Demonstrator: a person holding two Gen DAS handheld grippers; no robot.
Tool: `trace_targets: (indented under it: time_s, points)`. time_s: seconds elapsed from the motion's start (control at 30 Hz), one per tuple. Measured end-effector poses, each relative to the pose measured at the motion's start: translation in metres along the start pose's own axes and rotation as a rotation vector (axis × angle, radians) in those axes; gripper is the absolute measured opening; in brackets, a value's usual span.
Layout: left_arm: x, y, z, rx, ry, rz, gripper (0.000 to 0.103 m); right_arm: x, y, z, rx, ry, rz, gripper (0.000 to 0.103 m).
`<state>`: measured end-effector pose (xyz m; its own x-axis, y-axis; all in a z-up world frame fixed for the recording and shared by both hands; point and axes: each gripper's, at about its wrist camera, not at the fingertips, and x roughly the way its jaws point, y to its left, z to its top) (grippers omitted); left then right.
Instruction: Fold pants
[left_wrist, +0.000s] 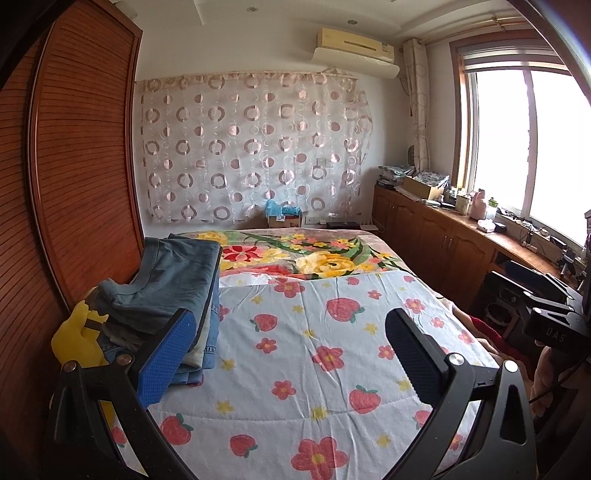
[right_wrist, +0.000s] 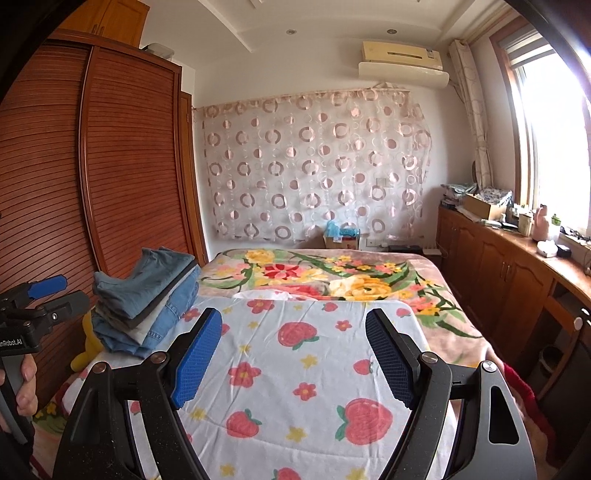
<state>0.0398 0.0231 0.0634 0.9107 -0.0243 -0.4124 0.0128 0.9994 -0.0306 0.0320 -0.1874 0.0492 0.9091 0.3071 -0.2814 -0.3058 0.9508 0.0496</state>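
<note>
Hovering above the pale quilt printed with red strawberries and flowers (left_wrist: 306, 354), the left gripper (left_wrist: 291, 354) holds its blue-padded fingers (left_wrist: 173, 354) spread wide with nothing between them. The right gripper (right_wrist: 295, 354) does the same over the same quilt in its own view, jaws apart and empty.

A stack of folded blue denim and grey pants (left_wrist: 173, 291) sits at the left middle of the left wrist view, resting on the bed beside the slatted reddish-brown wooden wardrobe (left_wrist: 74, 166). In the right wrist view that stack (right_wrist: 147, 299) lies left of centre, well apart from the right gripper. A yellow plush toy (left_wrist: 79, 336) pokes out just beside and below the pile. No unfolded pants show on the quilt in front of either gripper, so whether another pair remains to be folded cannot be told.

Judging by the look of it, the denim would be fairly heavy and stiff at seams and waistband, yet limp across the legs; it should not slip between the textured pads. A waistband corner or a hem looks like the best hold, since the thick doubled cloth there gives the jaws something firm. Pinching mid-leg would likely let the fabric sag and bunch.
</note>
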Motion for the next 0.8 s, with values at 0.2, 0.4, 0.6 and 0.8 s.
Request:
trace_targets:
  time_s: [0.2, 0.4, 0.6, 0.8]
  points:
    - [-0.0003, -0.0001, -0.0002, 0.001, 0.000, 0.001, 0.103, -0.0006, -0.0019, 0.0015, 0.001, 0.001, -0.002, 0.082]
    - [-0.0004, 0.0001, 0.0000, 0.001, -0.001, 0.001, 0.103, 0.0006, -0.0063, 0.0058, -0.002, 0.000, -0.010, 0.082]
    - [-0.0003, 0.0001, 0.0002, 0.000, 0.000, 0.000, 0.103, 0.0007, -0.0075, 0.0053, -0.005, 0.002, -0.012, 0.082]
    - [-0.0005, 0.0001, 0.0003, 0.000, 0.000, 0.000, 0.103, -0.0005, -0.0077, 0.0039, -0.004, 0.000, -0.014, 0.082]
